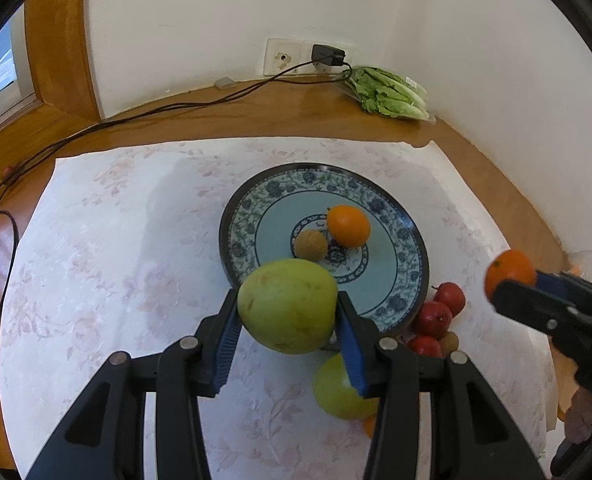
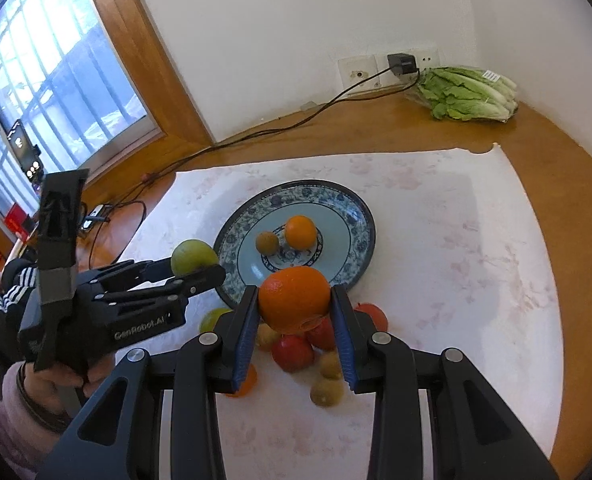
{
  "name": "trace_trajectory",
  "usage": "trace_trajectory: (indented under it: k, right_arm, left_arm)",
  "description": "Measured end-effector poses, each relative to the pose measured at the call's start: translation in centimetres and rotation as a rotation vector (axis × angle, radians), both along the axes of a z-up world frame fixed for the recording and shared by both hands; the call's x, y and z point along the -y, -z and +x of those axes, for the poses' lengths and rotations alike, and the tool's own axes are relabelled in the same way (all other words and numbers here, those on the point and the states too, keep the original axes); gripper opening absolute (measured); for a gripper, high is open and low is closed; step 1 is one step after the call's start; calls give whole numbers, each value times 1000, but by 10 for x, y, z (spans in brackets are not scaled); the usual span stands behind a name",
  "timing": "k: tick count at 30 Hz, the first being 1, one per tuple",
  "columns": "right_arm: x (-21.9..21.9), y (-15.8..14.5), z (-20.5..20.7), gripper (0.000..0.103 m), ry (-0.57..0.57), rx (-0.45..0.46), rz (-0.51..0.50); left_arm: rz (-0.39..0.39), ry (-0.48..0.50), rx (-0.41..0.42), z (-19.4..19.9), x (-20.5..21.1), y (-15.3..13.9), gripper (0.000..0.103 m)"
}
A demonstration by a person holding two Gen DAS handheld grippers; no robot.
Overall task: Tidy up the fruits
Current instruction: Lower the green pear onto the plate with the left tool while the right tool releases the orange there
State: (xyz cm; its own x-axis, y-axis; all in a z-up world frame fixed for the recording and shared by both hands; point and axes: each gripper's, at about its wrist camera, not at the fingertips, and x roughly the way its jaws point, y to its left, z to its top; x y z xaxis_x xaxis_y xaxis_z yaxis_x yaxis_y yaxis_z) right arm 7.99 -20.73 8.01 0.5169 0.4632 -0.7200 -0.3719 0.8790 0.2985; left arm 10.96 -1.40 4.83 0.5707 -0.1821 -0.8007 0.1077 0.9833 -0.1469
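Green pear (image 1: 288, 306) in left claw (image 1: 288, 320) and orange (image 2: 294, 298) in right claw (image 2: 294, 312), both clamped above the plate (image 1: 412, 240), could collide there and slip.

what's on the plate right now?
On the plate: one orange and a small brown fruit beside it, near the centre. The held green fruit hides the near rim in the left wrist view.

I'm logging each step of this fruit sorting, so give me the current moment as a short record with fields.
left gripper: shut on a green pear, held above the cloth
right gripper: shut on an orange
plate: holds a second orange and a small brown fruit
cloth: red fruits, small brown ones and another green fruit near the plate
background: bagged lettuce by the wall
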Motion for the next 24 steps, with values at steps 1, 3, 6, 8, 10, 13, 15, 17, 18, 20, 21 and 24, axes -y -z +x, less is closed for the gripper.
trace_trajectory:
  k: [1, 3, 6, 8, 10, 13, 15, 17, 18, 20, 21, 24]
  right_arm:
    - [-3, 2, 5, 36, -3, -6, -2]
    - [-6, 5, 11, 36, -6, -13, -2]
    - [-10, 11, 21, 36, -3, -17, 0]
    - [-14, 16, 28, 36, 0, -21, -8]
    - [-17, 21, 34, 36, 0, -25, -23]
    - [-24, 29, 42, 36, -2, -24, -56]
    - [-27, 33, 46, 36, -2, -20, -71]
    - [-29, 36, 51, 36, 1, -17, -86]
    - [-30, 38, 54, 36, 2, -15, -92]
    - [-31, 41, 59, 36, 6, -13, -106]
    - [-32, 42, 60, 36, 8, -13, -112]
    - [-34, 47, 67, 36, 17, -16, -132]
  left_arm:
    - [1, 1, 0, 2, 2, 0, 48]
    - [4, 3, -1, 5, 3, 2, 48]
    - [11, 8, -9, 11, 6, 6, 48]
    - [12, 7, -15, 14, 7, 9, 48]
    - [10, 7, -19, 18, 8, 12, 48]
    - [15, 10, -18, 22, 10, 16, 48]
    - [20, 8, -21, 24, 10, 19, 48]
    - [20, 8, -24, 27, 10, 21, 48]
    - [21, 9, -24, 28, 10, 22, 48]
    - [28, 11, -21, 30, 11, 22, 48]
    - [32, 13, -19, 31, 12, 23, 48]
    - [42, 13, -12, 35, 13, 25, 48]
